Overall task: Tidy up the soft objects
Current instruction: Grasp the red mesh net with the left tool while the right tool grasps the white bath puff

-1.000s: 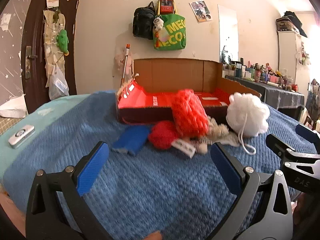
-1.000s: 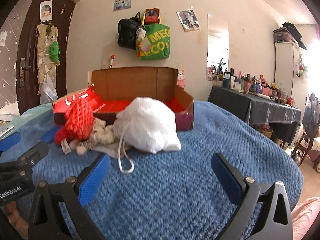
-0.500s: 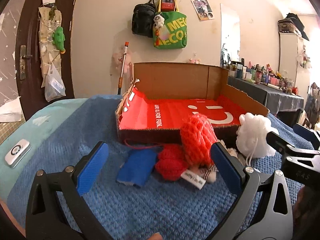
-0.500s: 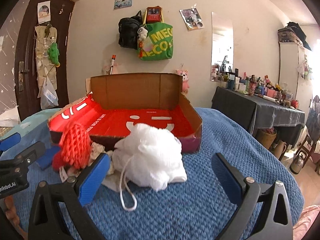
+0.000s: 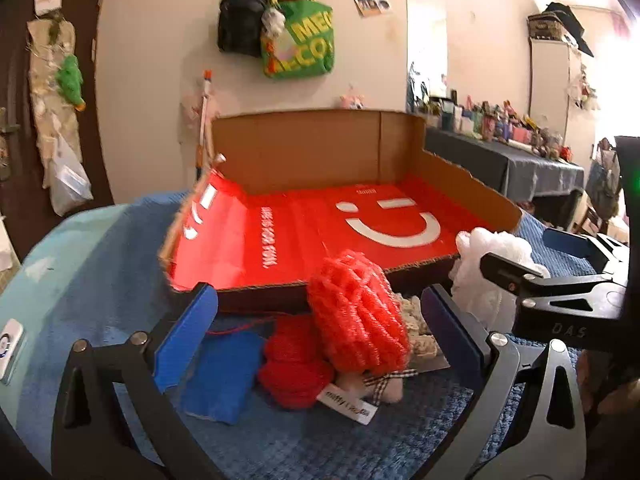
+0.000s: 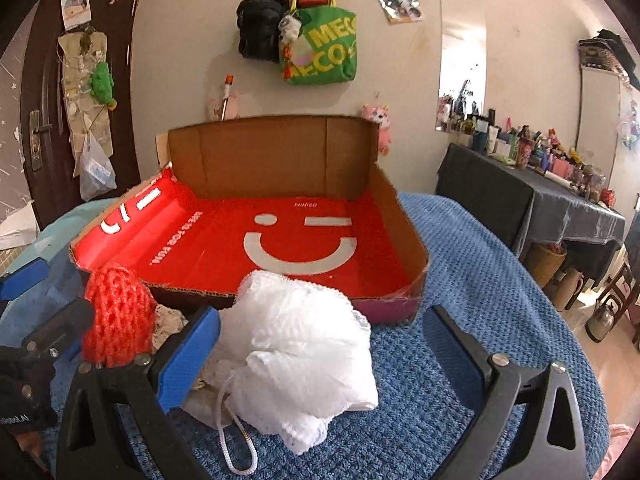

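While both tongs are gaping empty, the left gripper (image 5: 320, 332) is framing the red mesh puff (image 5: 358, 316) and the right gripper (image 6: 320, 344) the white puff (image 6: 296, 356); closing should come next.

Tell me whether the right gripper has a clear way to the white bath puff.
Probably yes: the right gripper is open, and the white bath puff lies on the blanket between its fingers with nothing in front.

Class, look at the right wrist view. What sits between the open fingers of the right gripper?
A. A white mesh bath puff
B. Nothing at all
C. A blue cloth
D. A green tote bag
A. The white mesh bath puff lies on the blue blanket between the open fingers of the right gripper, just before the red-lined cardboard box.
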{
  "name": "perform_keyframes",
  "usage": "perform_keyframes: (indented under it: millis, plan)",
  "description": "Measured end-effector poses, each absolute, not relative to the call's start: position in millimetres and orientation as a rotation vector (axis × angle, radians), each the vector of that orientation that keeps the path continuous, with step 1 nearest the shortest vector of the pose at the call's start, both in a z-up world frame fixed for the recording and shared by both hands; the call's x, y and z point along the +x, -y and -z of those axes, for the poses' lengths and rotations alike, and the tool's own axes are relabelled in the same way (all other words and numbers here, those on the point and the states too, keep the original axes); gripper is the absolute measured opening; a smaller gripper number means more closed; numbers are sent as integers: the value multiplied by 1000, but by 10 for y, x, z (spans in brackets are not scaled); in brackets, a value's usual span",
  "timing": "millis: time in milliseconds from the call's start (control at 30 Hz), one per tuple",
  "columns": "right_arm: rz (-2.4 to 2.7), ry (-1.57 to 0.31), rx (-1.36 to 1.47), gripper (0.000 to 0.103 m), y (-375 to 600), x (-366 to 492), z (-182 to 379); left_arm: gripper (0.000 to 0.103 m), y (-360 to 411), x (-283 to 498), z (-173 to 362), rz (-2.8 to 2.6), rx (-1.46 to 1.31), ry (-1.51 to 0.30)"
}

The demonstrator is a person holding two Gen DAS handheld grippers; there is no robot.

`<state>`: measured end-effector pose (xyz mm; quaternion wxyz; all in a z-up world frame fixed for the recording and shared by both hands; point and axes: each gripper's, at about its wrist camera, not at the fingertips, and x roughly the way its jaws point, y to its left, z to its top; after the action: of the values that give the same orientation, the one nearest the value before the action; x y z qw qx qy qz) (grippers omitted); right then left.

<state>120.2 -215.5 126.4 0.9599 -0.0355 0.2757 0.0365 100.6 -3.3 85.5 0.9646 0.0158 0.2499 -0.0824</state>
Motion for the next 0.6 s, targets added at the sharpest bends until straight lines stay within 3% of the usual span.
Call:
perform_keyframes:
  millis: [233,433,600]
  plan:
    - [-143,-608,-19,103,2236,1275,-1166,100,87,1122,-796,225,13,-554]
    - [-202,-610,12,103,2255,1289,-1141,79,121,1201,-742,259,11,-600]
    - [-225,-633,7,88,2226,1313,-1110,54,131,1287,-669,292,3,-649]
